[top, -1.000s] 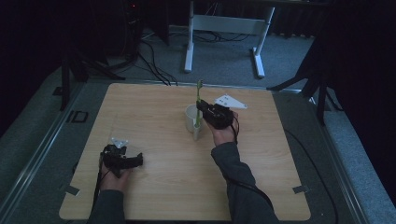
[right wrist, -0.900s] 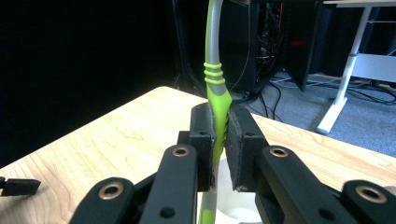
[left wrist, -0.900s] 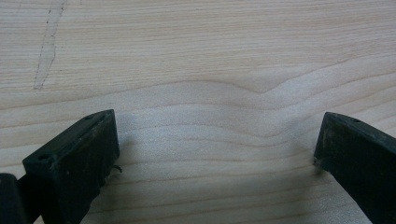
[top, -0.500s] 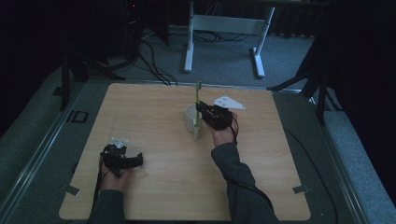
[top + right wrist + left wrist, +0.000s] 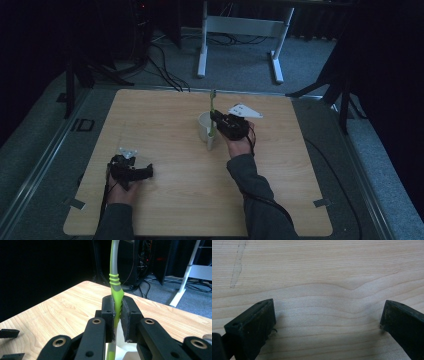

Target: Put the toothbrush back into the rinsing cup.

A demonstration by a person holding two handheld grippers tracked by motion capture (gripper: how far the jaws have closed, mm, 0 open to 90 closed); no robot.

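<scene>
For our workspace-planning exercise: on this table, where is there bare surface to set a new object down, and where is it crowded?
Free: the wooden table is bare across its far-left part, and along the near edge between the two forearms. Also bare: the right strip beyond the right gripper. Crowded: the middle, where that gripper holds a green toothbrush at the white cup, and around the left gripper.

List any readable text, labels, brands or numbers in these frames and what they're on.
None readable.
Toothbrush clamped in the right gripper: green and grey handle, no print visible.
White cup: plain, no marking seen in the high view.
Left gripper, open over bare wood table: no lettering.
Small dark outline at the table's left side: too small to tell whether it is a sign.
</scene>
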